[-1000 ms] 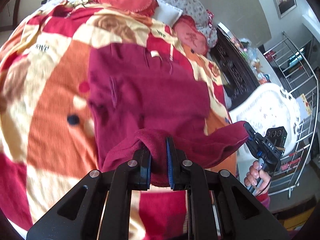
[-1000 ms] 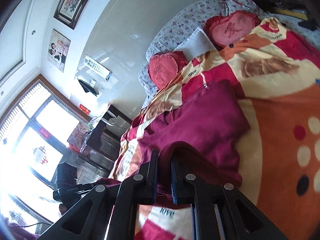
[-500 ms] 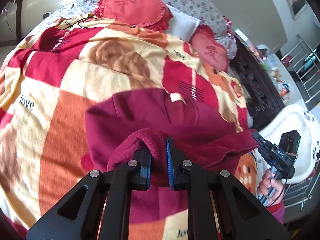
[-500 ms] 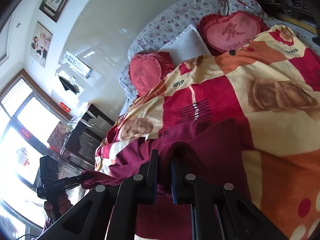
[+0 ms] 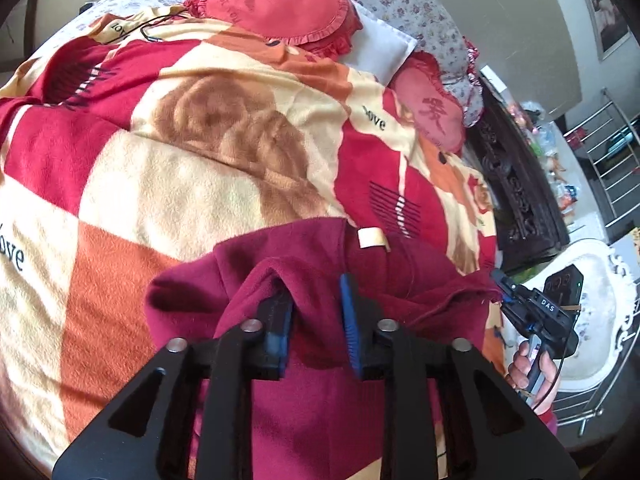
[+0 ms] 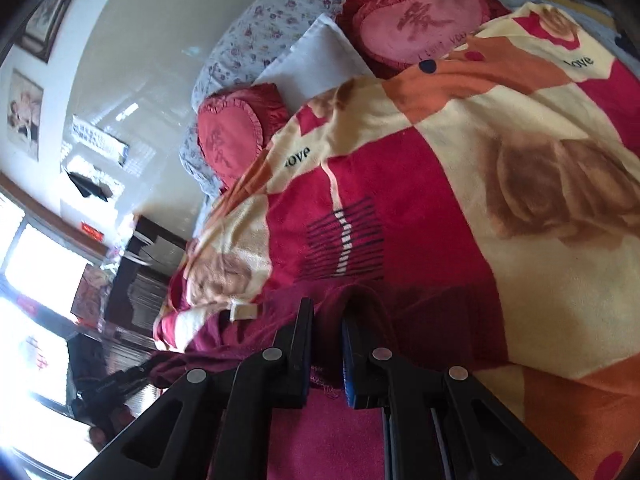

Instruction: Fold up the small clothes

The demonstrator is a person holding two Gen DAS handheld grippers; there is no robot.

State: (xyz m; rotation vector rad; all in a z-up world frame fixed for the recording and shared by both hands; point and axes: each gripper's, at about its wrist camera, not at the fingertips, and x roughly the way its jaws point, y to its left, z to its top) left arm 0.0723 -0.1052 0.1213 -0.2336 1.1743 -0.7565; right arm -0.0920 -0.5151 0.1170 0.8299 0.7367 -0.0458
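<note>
Currently, risk: my left claw (image 5: 316,332) has just been opening, its jaws now spread with the maroon garment (image 5: 400,288) loose between them; with the right claw (image 6: 326,354) pinching the hem, the folded edge may drag askew. Location: garment on the blanket (image 5: 180,200), doubled toward its label (image 5: 373,238), draped over both claws' tips.

Black tongs (image 5: 316,320), blue pads, silver screws
</note>
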